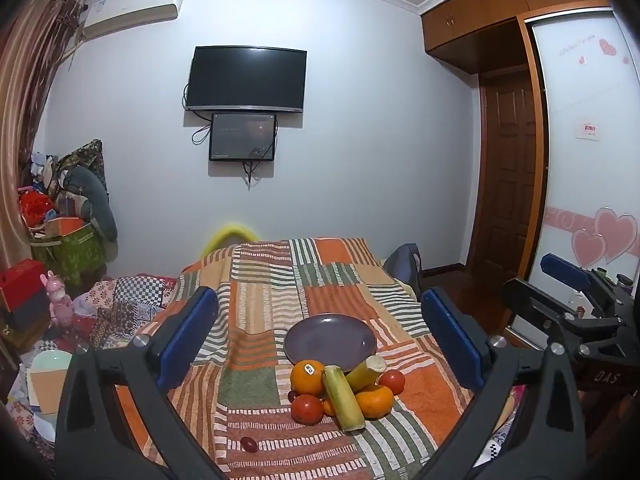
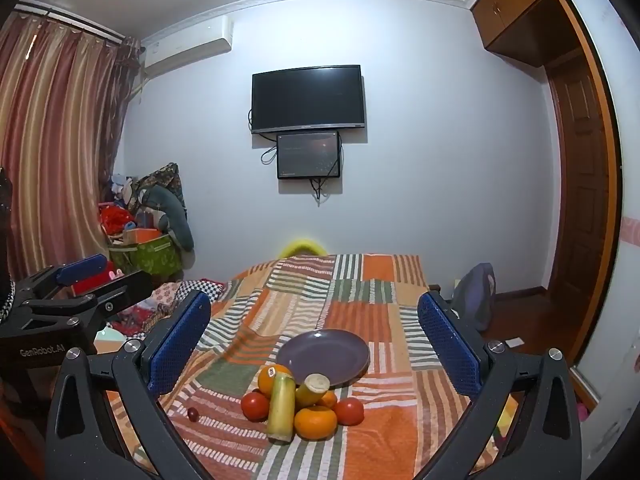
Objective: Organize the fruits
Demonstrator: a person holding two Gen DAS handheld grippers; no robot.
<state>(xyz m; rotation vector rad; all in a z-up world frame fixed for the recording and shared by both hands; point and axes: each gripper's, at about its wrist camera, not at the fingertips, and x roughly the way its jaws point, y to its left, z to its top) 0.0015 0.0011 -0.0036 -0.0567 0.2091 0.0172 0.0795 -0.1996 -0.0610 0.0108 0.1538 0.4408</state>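
A purple plate lies empty on the striped cloth. In front of it is a pile of fruit: an orange with a sticker, a second orange, two tomatoes and two yellow-green cut stalks. A small dark red fruit lies apart at the left. My left gripper is open and empty above the pile. My right gripper is open and empty, held beside it.
The cloth covers a table that ends near the back wall. Clutter and a green box stand at the left. A bag sits right of the table. A wardrobe and a door are at the right.
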